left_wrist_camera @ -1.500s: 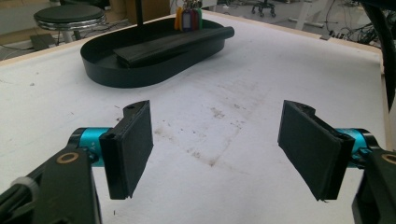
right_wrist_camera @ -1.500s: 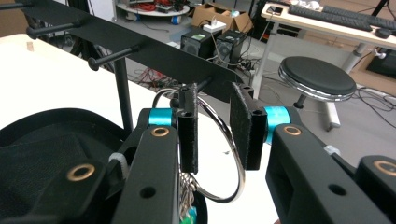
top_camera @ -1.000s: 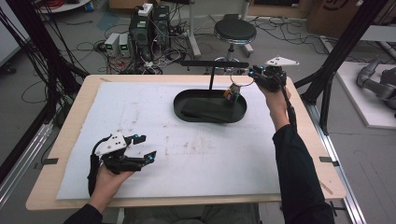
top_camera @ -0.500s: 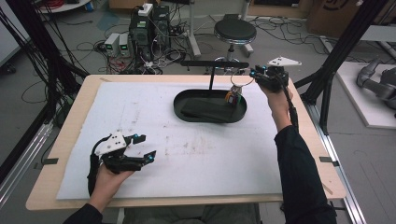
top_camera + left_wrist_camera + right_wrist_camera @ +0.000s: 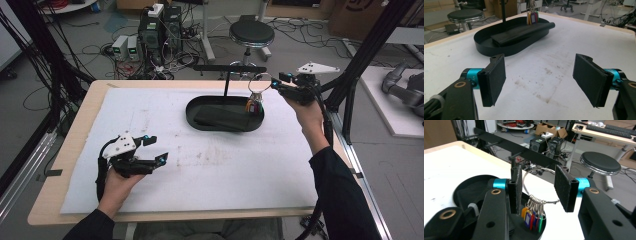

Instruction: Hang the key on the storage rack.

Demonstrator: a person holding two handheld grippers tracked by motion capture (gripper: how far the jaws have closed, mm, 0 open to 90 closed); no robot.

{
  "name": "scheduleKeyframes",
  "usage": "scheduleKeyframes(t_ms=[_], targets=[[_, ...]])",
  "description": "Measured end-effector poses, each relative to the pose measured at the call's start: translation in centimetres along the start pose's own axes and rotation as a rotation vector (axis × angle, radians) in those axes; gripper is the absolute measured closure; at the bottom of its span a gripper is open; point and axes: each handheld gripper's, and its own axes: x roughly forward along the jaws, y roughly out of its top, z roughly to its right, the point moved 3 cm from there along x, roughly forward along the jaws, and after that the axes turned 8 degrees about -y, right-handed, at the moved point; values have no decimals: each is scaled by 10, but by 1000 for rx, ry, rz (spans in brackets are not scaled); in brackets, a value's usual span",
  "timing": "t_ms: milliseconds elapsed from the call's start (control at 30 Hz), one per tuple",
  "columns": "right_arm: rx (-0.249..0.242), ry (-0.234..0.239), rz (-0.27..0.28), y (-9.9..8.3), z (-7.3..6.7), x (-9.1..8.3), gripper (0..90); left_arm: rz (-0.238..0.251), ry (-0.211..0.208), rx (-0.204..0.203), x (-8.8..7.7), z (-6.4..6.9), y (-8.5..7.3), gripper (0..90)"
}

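A metal key ring (image 5: 549,201) with several coloured tags (image 5: 531,216) hangs by the end of the black stand's crossbar (image 5: 524,147), over the black oval tray (image 5: 200,122). My right gripper (image 5: 537,188) is at the ring. Its jaws have just been opening, and the ring stands between the pads with neither pressing on it. From above, this right gripper (image 5: 275,84) is at the tray's far right, beside the tags (image 5: 255,106). Low over the white mat at the front left, my left gripper (image 5: 159,148) is held open and empty. Ahead of the left gripper (image 5: 541,80) lie the tray (image 5: 499,51) and tags (image 5: 533,17).
A flat black block (image 5: 220,119) lies inside the tray. The stand's upright post (image 5: 226,85) rises from the tray's back. A round stool (image 5: 251,34) and electronics boxes (image 5: 160,25) with cables stand on the floor beyond the table. Black frame struts (image 5: 350,80) rise at the right.
The right gripper's jaws have spread apart around the key ring, and that hand has drifted a little up and to the right. The left hand has stayed put.
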Motion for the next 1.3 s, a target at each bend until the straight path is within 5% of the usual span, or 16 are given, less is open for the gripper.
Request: scheduleKeyframes(t_ms=[667,1300], targets=[[13,27,49,2,-11,-69,578,22,8,9,1,0,7,264],[82,38,65,-55,-15,-113,471,24,20,10,-2,2,8,263]])
